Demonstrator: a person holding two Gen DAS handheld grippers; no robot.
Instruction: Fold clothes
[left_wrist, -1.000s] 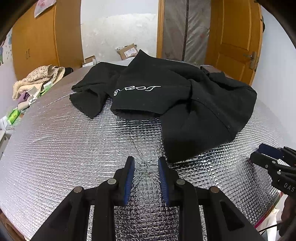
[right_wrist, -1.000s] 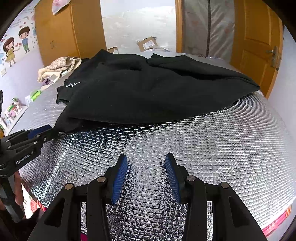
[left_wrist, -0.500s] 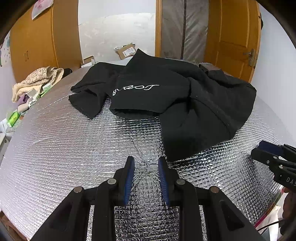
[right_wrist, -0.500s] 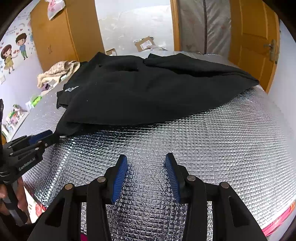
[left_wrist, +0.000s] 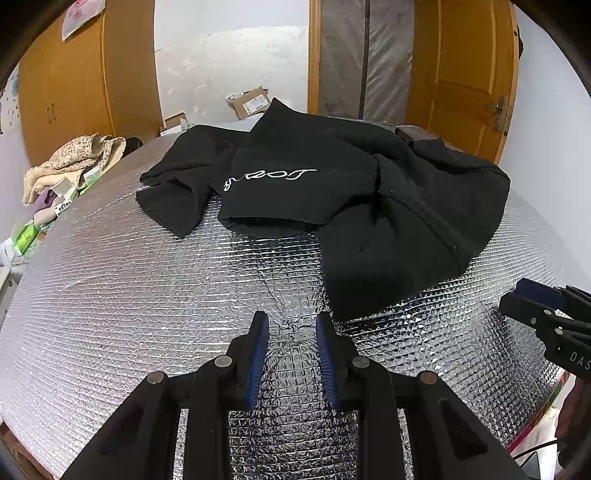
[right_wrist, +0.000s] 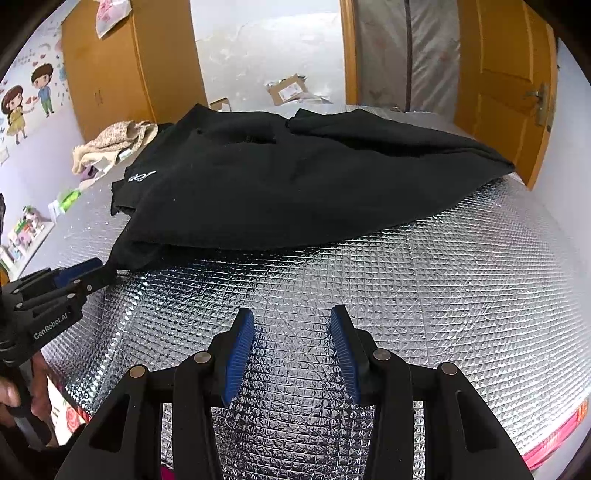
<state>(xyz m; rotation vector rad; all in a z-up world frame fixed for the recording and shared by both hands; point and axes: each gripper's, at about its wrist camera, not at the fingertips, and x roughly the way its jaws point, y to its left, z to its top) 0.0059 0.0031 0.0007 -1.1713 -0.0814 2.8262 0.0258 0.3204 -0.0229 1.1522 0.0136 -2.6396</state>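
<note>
- Left wrist view: a black garment (left_wrist: 332, 192) is seen lying crumpled on the silver quilted mat (left_wrist: 147, 295), ahead of the left gripper (left_wrist: 290, 325), with its nearest corner just beyond and slightly right of the right-hand fingertip.
- The cloth is judged to be soft, limp and fairly thick, possibly a sweatshirt; folds are bunched over one another, so layers could be picked up together by mistake. White lettering is seen on one upper fold.
- A hold is best taken at a single free edge or corner, such as the near hem (right_wrist: 258, 240) seen in the right wrist view, ahead of the right gripper (right_wrist: 291, 321).
- The left gripper's fingers are held moderately apart, with nothing between them; only bare mat is seen below.
- The right gripper's fingers are spread wider, likewise empty and clear of the cloth.
- In the right wrist view the left gripper's tip (right_wrist: 96, 273) appears to reach the garment's corner; contact cannot be confirmed.
</note>
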